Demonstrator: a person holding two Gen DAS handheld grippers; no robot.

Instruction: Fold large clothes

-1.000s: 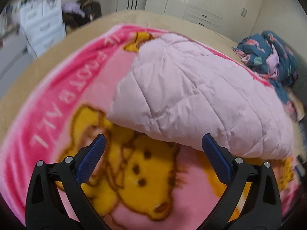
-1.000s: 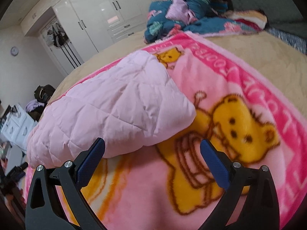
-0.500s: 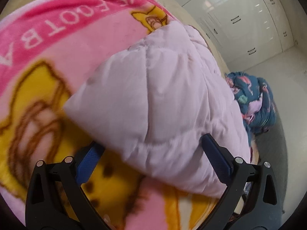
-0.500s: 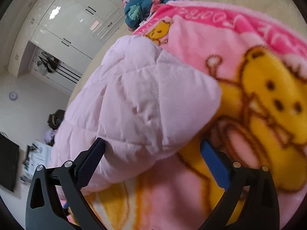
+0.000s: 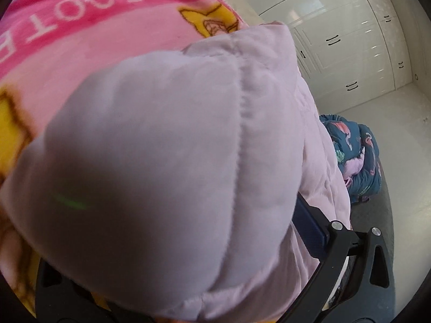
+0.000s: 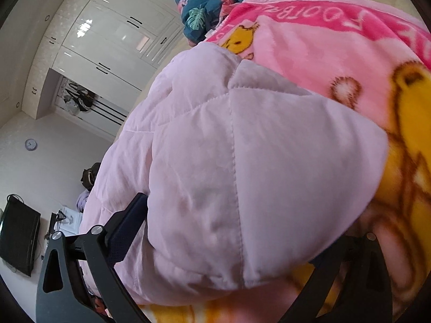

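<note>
A pale pink quilted garment [image 5: 175, 148] lies folded on a pink cartoon-bear blanket [image 5: 80, 40]. My left gripper [image 5: 199, 223] straddles one puffy corner of it with jaws wide. Only the blue-padded right finger [image 5: 309, 231] shows, lying against the cloth; the other is hidden under the fabric. In the right wrist view the garment [image 6: 242, 175] bulges between the jaws of my right gripper [image 6: 237, 223]. They are wide and starting to close. Its left finger [image 6: 126, 226] lies along the fabric, and the right one is mostly covered. The blanket [image 6: 323, 53] spreads beyond.
A heap of dark blue patterned bedding [image 5: 355, 156] [image 6: 210, 5] lies at the far end of the bed. White wardrobe doors [image 5: 336, 40] [image 6: 113, 35] line the wall. A black screen [image 6: 18, 237] stands low at the left.
Both grippers have dropped and pushed forward onto the garment's near corners while rolling. The quilted fabric, earlier ahead of the fingers, now fills the space between them.
</note>
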